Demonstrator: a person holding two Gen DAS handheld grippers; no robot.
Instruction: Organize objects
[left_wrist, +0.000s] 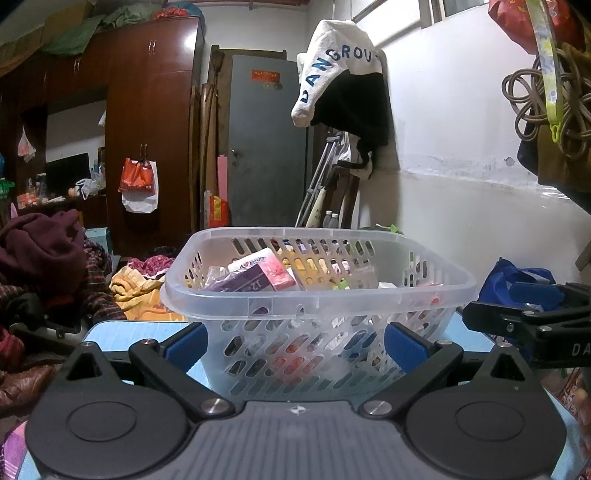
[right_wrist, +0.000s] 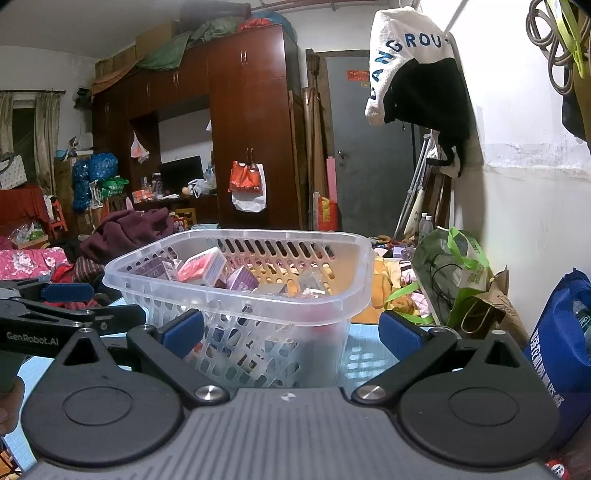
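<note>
I've got the blue table (left_wrist: 110, 332) under me, and the clear basket (left_wrist: 317, 291) sits on it dead ahead, long axis running left to right, full of small boxes (left_wrist: 258, 277). My left gripper (left_wrist: 295, 345) is nearer, jaws wide apart, straddling its front wall. My right gripper (right_wrist: 291, 334) gapes empty, facing the basket's right corner.

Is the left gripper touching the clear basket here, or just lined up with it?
Cannot tell. In the left wrist view the left gripper is open with its blue pads overlapping the basket wall; neither view shows contact or a gap plainly.
</note>
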